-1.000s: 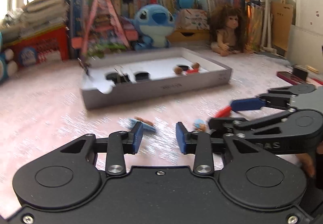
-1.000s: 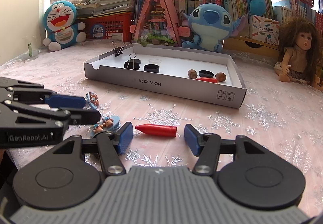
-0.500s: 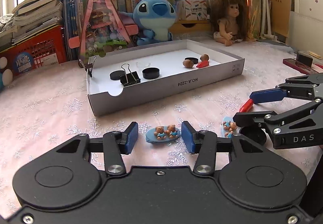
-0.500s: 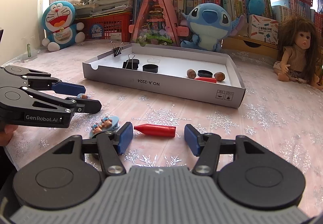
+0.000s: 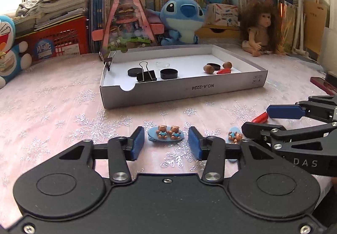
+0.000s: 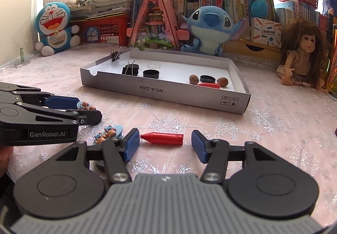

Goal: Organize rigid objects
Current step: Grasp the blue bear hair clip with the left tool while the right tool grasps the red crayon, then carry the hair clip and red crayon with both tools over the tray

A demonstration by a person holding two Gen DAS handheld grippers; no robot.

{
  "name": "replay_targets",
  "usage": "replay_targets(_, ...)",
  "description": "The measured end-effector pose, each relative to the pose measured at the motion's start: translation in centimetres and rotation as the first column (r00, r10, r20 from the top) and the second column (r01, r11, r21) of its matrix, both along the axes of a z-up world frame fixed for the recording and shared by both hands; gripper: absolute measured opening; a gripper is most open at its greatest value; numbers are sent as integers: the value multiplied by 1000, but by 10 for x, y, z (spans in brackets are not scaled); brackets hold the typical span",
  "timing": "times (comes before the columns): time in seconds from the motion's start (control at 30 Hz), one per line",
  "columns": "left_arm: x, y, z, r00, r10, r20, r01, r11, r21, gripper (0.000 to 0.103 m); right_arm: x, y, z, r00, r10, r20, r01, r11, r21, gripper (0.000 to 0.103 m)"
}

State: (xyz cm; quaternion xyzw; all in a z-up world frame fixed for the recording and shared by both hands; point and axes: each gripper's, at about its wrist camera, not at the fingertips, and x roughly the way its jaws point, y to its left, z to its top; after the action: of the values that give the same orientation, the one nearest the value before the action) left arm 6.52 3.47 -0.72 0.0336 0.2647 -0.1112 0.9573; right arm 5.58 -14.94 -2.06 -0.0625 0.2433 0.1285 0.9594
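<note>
The blue bear clip [image 5: 165, 134] lies at lower centre between the closing, not yet touching fingers of the left gripper [image 5: 166, 143]. The red cone [image 6: 162, 138] lies between the closing right gripper [image 6: 165, 145] fingers, untouched too.

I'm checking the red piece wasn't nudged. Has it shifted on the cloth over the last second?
No. The red piece lies at the same snowflake print, equally short of the white tray, between the closing right gripper's jaws, untouched.

Second bear clip [image 5: 234, 137] (half hidden)
</note>
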Motion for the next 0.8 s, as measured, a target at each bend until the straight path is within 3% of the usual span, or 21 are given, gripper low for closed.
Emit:
replay_targets(0.1, -1, -2, 0, 1000, 7, 2, -7, 1000, -3, 34, 0, 1, 0, 1000, -4, -2, 4, 1000, 2, 50)
replay_targets(0.8, 18, 7, 33, 998, 65, 2, -65, 996, -63, 34, 16, -17, 24, 999, -39, 30, 38, 998, 42, 49)
